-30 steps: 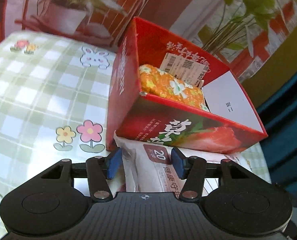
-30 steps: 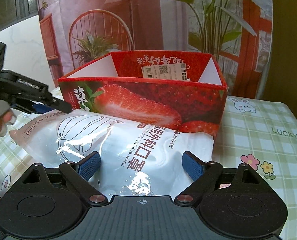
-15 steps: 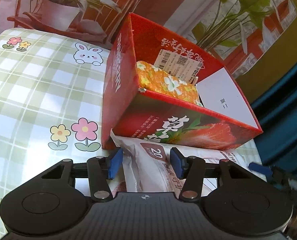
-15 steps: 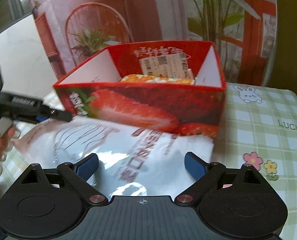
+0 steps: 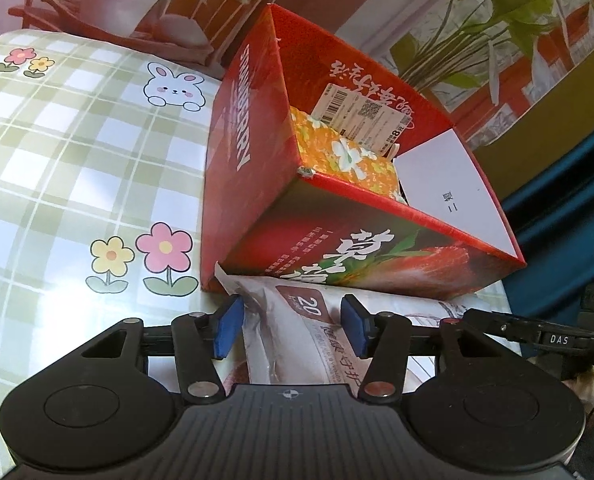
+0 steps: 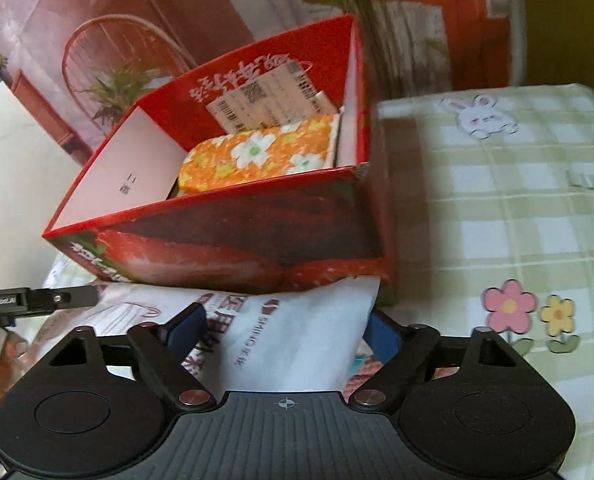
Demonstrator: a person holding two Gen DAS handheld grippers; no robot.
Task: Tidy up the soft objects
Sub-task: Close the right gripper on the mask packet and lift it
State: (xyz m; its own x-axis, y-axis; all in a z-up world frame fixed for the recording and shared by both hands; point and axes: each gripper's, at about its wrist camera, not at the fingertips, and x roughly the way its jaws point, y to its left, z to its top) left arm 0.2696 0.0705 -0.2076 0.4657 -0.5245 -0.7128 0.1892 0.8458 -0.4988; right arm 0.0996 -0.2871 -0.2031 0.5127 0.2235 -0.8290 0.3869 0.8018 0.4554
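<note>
The red strawberry box (image 5: 337, 216) stands directly ahead of both claws, its near wall rising just past the white mask packet (image 5: 297, 344) that each claw straddles. Inside the box, an orange floral pack (image 6: 257, 158) fills the side by the short red wall, and a paper label (image 6: 269, 96) leans on the far wall; the room beside the white flap (image 6: 137, 160) shows open from above. The left claw (image 5: 291, 330) and the right claw (image 6: 285, 334) crowd each other along the packet, the right one's arm reaching in at the left view's edge. The checked counter (image 5: 77, 168) beside the box lies open.
</note>
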